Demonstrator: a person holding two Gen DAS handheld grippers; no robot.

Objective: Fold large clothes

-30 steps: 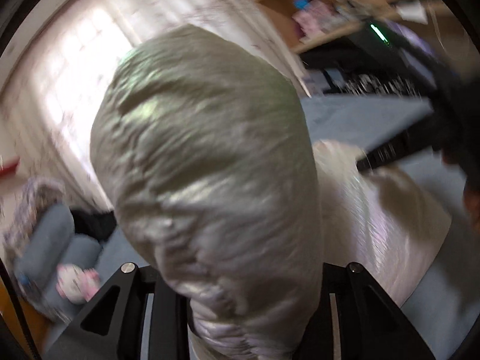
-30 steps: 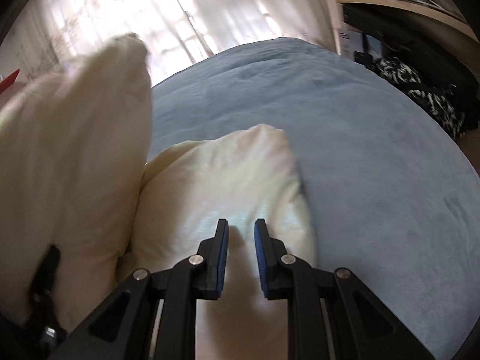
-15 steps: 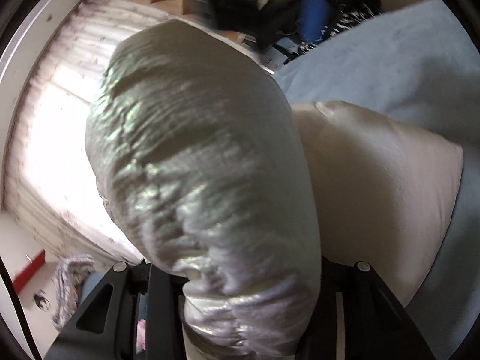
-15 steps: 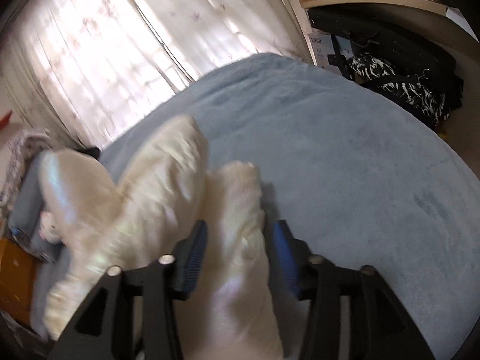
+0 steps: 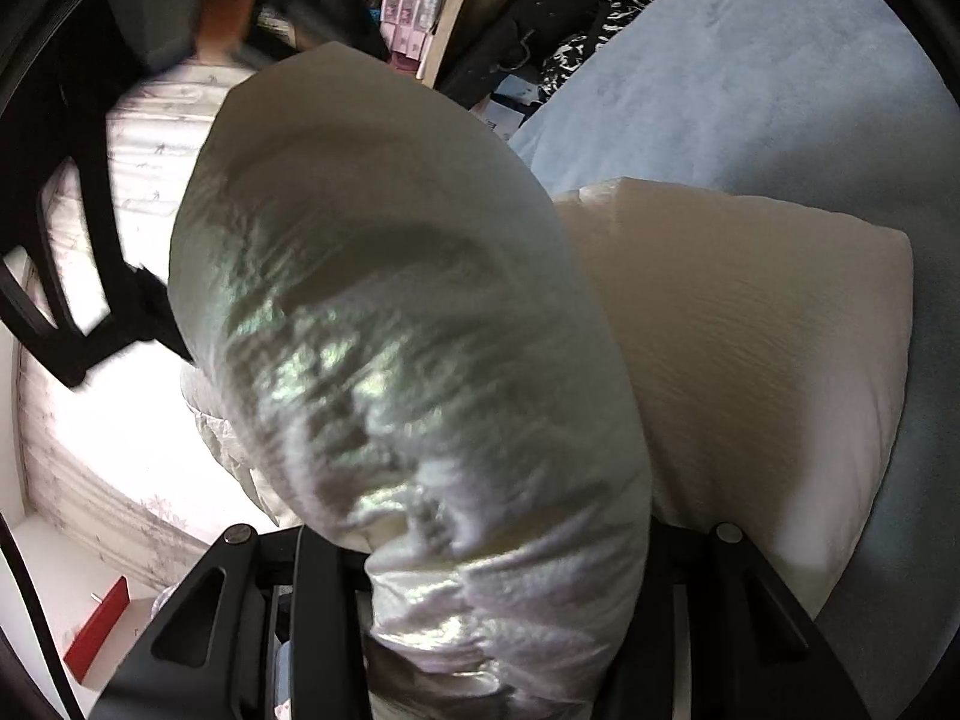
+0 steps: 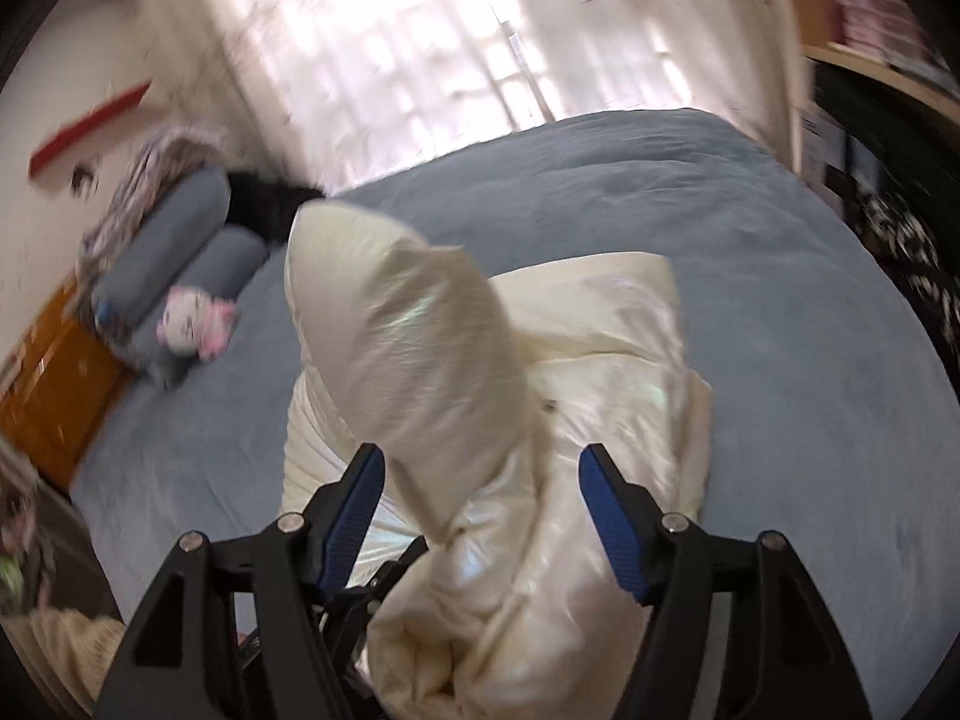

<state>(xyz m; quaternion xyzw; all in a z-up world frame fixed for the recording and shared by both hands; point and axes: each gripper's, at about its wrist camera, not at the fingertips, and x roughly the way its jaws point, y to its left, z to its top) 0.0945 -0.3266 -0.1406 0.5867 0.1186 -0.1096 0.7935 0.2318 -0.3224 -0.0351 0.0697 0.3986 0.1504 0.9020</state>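
A puffy cream jacket (image 6: 606, 360) lies bunched on the blue bed cover (image 6: 750, 210). My left gripper (image 5: 504, 588) is shut on a thick fold of the jacket (image 5: 390, 300). The fold bulges up out of the jaws and hides the pads. In the right wrist view this raised fold (image 6: 408, 348) stands up left of centre, with the left gripper's black fingers (image 6: 384, 576) at its base. My right gripper (image 6: 482, 456) hovers over the jacket with its jaws opening. Its blue pads stand wide apart and press on nothing.
Blue bolster pillows (image 6: 174, 240) and a pink-and-white plush toy (image 6: 192, 324) lie at the bed's far left, by an orange wooden cabinet (image 6: 54, 384). A bright curtained window (image 6: 420, 30) is behind. Shelves and dark clothes (image 5: 540, 30) line the right side.
The right gripper has let go of the jacket, opened wide and lifted away. The left gripper has rolled and sunk, still gripping the puffy fold.
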